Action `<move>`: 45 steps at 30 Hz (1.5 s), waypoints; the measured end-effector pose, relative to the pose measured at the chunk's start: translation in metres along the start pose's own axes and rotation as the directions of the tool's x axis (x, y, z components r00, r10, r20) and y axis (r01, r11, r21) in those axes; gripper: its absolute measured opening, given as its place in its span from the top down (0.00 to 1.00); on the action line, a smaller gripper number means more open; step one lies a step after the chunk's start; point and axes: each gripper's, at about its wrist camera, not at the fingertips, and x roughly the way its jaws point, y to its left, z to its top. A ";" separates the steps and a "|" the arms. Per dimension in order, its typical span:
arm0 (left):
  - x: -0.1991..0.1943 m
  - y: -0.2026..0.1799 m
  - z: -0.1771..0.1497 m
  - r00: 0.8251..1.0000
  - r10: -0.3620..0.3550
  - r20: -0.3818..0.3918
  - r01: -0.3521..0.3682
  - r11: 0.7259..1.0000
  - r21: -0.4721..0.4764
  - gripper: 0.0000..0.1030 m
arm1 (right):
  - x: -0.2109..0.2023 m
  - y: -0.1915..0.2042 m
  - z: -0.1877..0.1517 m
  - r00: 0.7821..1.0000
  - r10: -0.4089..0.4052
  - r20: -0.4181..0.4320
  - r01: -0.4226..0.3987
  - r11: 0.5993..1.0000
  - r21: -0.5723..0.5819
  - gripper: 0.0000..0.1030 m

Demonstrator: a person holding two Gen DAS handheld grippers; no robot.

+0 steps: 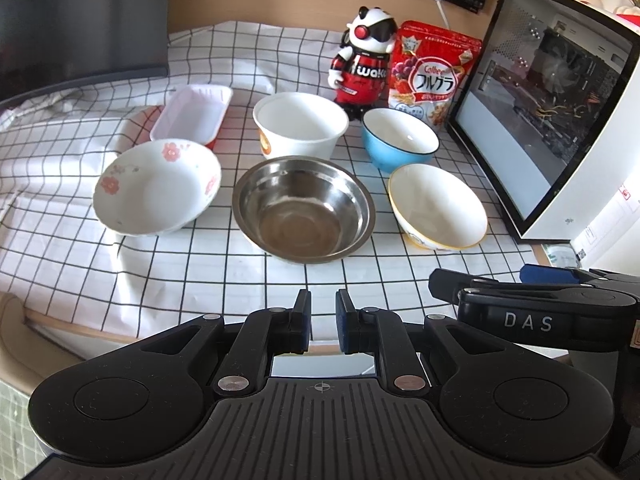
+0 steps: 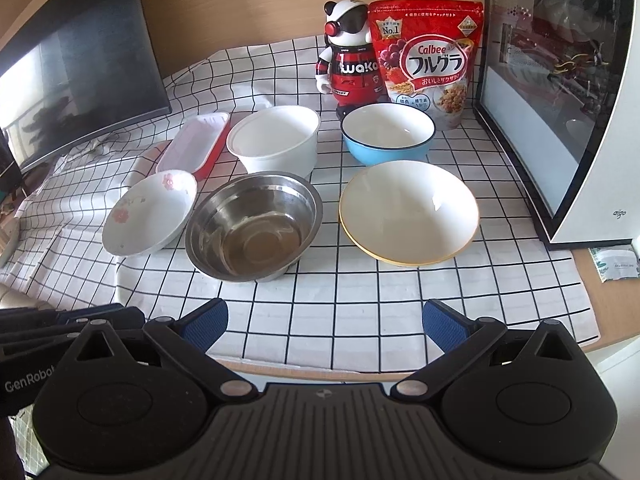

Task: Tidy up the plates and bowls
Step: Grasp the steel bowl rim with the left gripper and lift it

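Left gripper (image 1: pixel 323 320) nearly closed, empty; right gripper (image 2: pixel 325 320) spread wide (both off desk's front edge). Best start: pinch yellow-rimmed bowl (image 2: pixel 409 212) rim, nest into steel bowl (image 2: pixel 254 224).

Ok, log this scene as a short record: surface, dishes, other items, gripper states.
surface: checked cloth
front row: floral bowl, steel bowl, yellow-rimmed bowl
back row: pink tray, white paper bowl, blue bowl
other items: panda figure, cereal bag
left gripper: shut, empty
right gripper: open, empty
stacked: nothing yet
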 end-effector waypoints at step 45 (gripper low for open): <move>0.172 0.102 0.038 0.995 -0.041 -0.096 -0.011 0.873 -0.488 0.80 | 0.242 0.055 0.118 0.922 0.197 -0.332 -0.366 0.723 -0.586 0.13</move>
